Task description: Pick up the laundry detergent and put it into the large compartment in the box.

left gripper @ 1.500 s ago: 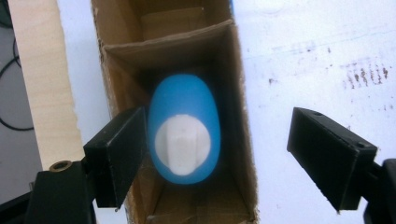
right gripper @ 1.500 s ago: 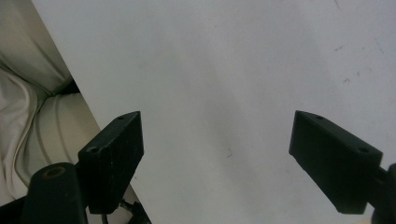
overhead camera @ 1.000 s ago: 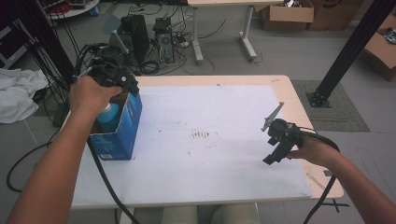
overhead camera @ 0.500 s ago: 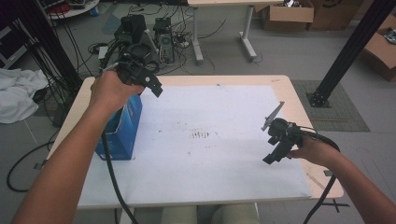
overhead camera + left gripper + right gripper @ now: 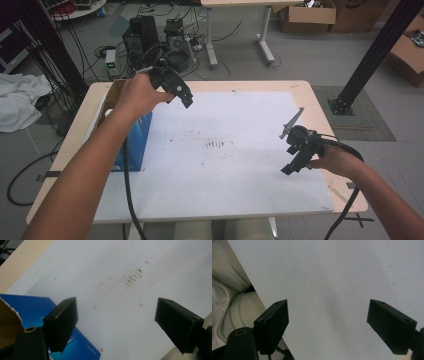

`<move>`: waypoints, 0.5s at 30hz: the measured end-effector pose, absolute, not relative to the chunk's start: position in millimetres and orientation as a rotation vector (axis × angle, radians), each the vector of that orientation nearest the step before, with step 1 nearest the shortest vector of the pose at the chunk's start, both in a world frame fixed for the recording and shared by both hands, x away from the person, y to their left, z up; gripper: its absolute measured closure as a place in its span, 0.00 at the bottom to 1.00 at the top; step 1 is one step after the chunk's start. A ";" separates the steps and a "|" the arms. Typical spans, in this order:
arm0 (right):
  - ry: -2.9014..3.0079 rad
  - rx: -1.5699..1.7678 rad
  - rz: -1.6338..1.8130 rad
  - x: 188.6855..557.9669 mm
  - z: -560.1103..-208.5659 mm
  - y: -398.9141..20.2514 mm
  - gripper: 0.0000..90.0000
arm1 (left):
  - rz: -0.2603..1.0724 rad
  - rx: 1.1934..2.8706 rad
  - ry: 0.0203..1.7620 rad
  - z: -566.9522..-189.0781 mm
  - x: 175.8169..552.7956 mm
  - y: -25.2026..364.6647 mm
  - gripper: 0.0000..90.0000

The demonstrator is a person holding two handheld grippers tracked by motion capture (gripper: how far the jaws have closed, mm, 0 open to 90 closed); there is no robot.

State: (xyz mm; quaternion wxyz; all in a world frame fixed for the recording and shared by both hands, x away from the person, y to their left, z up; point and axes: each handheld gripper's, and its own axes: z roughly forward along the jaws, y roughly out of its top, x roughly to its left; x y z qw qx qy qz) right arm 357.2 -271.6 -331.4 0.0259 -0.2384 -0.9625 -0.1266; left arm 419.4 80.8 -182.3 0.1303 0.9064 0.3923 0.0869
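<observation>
A blue box [image 5: 139,137] with an open brown cardboard top stands at the left edge of the table; its blue face [image 5: 30,308] fills the lower left of the left gripper view. My left gripper [image 5: 184,96] hangs in the air above the table's far left, just right of the box. It is open [image 5: 116,302] and holds nothing. Near the front right, my right gripper [image 5: 292,162] hovers low over the white sheet [image 5: 240,175]. Its jaws also stand wide open [image 5: 328,302] with nothing between them.
Dark smudge marks [image 5: 216,145] sit mid-sheet. The wooden table [image 5: 320,100] shows around the sheet. Computer gear and cables [image 5: 150,30] lie on the floor behind, a white cloth [image 5: 20,102] at the left, a black post [image 5: 370,55] at the right.
My left gripper has risen from the top of the blue box and swung up and to the right. The right gripper has stayed where it was.
</observation>
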 end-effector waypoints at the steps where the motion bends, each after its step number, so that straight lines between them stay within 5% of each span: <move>1: -2.978 -0.729 -0.387 357.9 -331.3 -271.2 0.20 | 0.254 2.653 1.108 -183.8 421.5 74.2 0.22; 15: -2.976 -0.739 -0.380 363.1 -327.4 -267.8 0.20 | 0.248 2.742 0.995 -196.6 436.2 49.3 0.23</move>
